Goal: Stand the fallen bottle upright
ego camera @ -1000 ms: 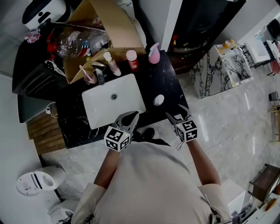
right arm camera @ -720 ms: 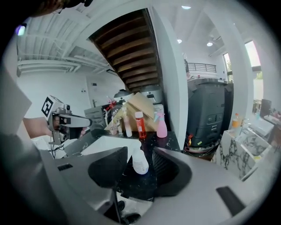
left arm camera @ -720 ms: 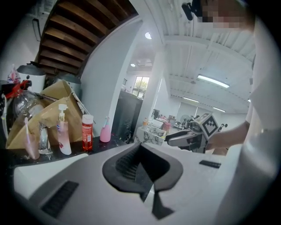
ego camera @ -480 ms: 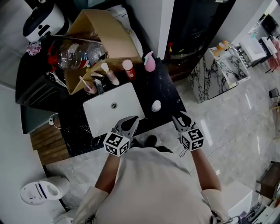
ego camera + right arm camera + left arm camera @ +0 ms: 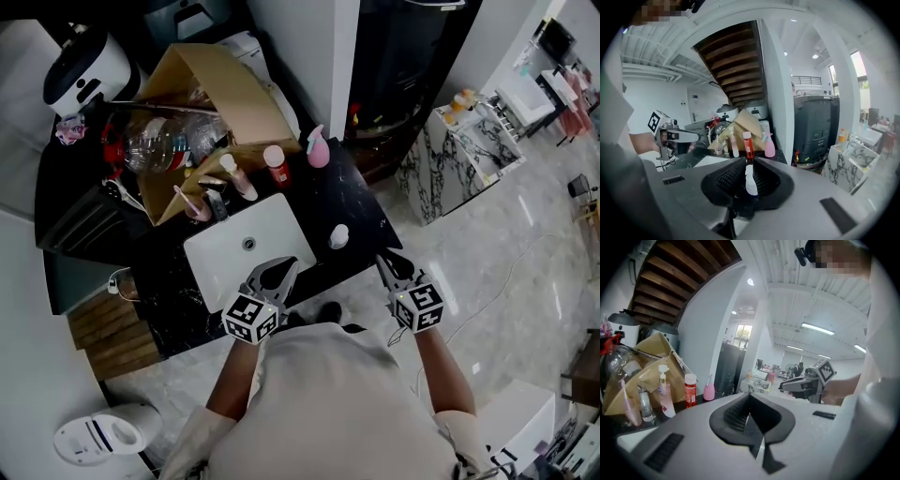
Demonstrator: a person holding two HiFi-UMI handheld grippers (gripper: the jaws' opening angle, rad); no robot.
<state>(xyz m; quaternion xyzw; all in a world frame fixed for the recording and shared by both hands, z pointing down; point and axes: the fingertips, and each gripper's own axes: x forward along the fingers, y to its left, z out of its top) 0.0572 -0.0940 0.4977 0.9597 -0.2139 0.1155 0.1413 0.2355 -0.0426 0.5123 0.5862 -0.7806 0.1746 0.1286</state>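
A small white bottle (image 5: pixel 338 236) stands upright on the black counter (image 5: pixel 361 202), right of the sink. In the right gripper view the white bottle (image 5: pixel 750 182) shows through the slit between the jaws, but farther off. My right gripper (image 5: pixel 387 265) hangs off the counter's front edge, apart from the bottle. Its jaws are closing and almost together, with nothing between them. My left gripper (image 5: pixel 279 270) hovers at the sink's front rim, its jaws shut and empty, and its own view shows the left gripper (image 5: pixel 749 416) closed to a thin line.
A white sink (image 5: pixel 234 253) with a faucet (image 5: pixel 217 202) sits in the counter. Behind it stand a pump bottle (image 5: pixel 236 176), a red bottle (image 5: pixel 277 164) and a pink spray bottle (image 5: pixel 318 148). A cardboard box (image 5: pixel 216 89) of bottles is at the back left, and a marbled cabinet (image 5: pixel 459 150) at the right.
The right jaws went from wide open to almost together. Both grippers drew back from the counter toward the person; the white bottle stayed where it stands.
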